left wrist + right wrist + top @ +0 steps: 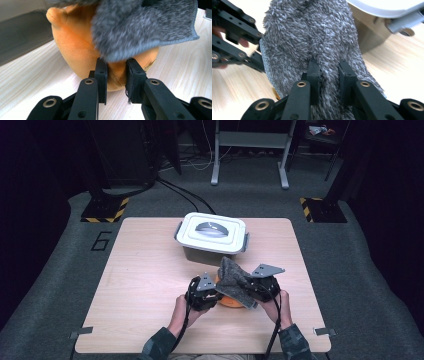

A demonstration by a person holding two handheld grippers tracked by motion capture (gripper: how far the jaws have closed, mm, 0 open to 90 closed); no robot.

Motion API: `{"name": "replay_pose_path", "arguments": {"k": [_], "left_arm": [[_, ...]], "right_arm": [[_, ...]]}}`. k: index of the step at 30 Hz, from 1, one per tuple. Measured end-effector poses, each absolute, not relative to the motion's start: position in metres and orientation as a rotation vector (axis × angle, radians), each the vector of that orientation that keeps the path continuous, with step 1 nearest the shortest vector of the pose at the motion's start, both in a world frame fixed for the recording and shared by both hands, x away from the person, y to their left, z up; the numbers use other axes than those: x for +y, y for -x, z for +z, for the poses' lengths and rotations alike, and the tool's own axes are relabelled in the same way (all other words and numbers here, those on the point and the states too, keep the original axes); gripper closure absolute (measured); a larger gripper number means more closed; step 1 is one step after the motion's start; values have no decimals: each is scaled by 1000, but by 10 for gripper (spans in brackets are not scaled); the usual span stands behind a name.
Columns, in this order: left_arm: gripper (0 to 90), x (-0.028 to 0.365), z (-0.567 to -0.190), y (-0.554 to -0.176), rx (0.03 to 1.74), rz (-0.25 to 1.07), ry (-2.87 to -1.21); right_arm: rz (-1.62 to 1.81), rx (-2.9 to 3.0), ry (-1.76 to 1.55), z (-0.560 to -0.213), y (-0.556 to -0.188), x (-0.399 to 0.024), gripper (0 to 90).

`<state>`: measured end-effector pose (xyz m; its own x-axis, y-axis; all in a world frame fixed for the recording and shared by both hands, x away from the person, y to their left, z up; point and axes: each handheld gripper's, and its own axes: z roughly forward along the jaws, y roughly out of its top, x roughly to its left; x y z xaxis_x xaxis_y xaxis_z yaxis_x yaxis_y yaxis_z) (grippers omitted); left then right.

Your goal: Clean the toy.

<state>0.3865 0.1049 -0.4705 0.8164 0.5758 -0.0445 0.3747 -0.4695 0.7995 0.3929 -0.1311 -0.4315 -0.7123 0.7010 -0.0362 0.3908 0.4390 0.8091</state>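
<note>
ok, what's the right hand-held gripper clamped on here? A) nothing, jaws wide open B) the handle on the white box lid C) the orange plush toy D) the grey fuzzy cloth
D: in the right gripper view the right hand-held gripper has its jaws pinched on a fold of the grey fuzzy cloth, while the orange plush toy sits between the jaws of the left hand-held gripper.

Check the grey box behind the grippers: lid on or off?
On. The white lid sits flat across the grey box, handle folded down, side latches at its edges.
</note>
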Motion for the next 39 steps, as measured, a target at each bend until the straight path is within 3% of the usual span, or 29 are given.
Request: {"name": "replay_pose_path", "arguments": {"k": [22,39], "left_arm": [[741,107,-473,-388,693,284,-2113],[741,108,-474,-388,679,282,-2111]], "right_arm": [[1108,2288,-1145,-468,-398,-184,749],[971,2315,-1265,-496,-406,-191,751]]}}
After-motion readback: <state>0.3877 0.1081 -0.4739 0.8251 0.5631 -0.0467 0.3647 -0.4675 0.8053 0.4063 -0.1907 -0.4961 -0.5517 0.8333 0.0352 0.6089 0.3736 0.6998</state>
